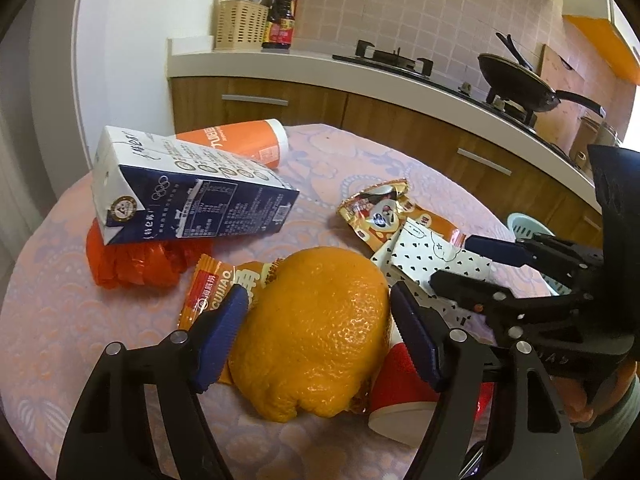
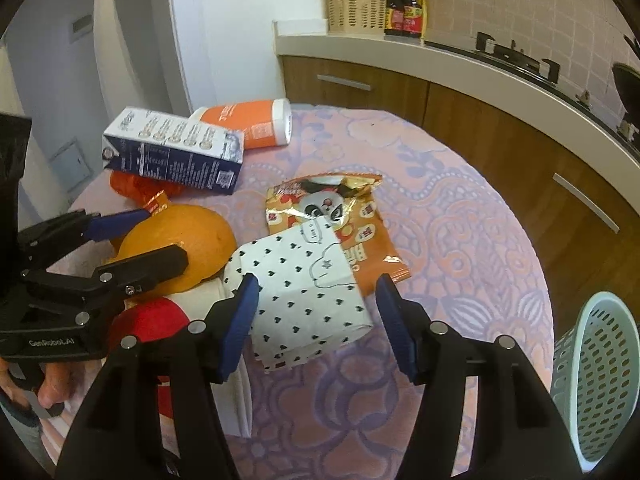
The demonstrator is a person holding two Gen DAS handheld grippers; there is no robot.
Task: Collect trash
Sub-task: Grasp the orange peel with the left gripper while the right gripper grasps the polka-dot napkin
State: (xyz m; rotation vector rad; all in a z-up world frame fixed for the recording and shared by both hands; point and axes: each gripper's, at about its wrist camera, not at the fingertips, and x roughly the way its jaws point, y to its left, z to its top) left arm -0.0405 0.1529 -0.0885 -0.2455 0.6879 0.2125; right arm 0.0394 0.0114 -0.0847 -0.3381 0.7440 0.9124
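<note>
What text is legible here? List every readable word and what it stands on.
"CUIJIAO" on the orange candy wrapper.
"GenRobot.AI" on the left gripper body.
Olympic rings sign on the milk carton; its fine print is too small to read.
Orange bottle, snack bag and sauce bottles: lettering too blurred to read.

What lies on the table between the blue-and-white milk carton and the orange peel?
A red plastic bag bunched under the milk carton, and an orange candy wrapper running under the orange peel. The left wrist view shows it best.
</note>
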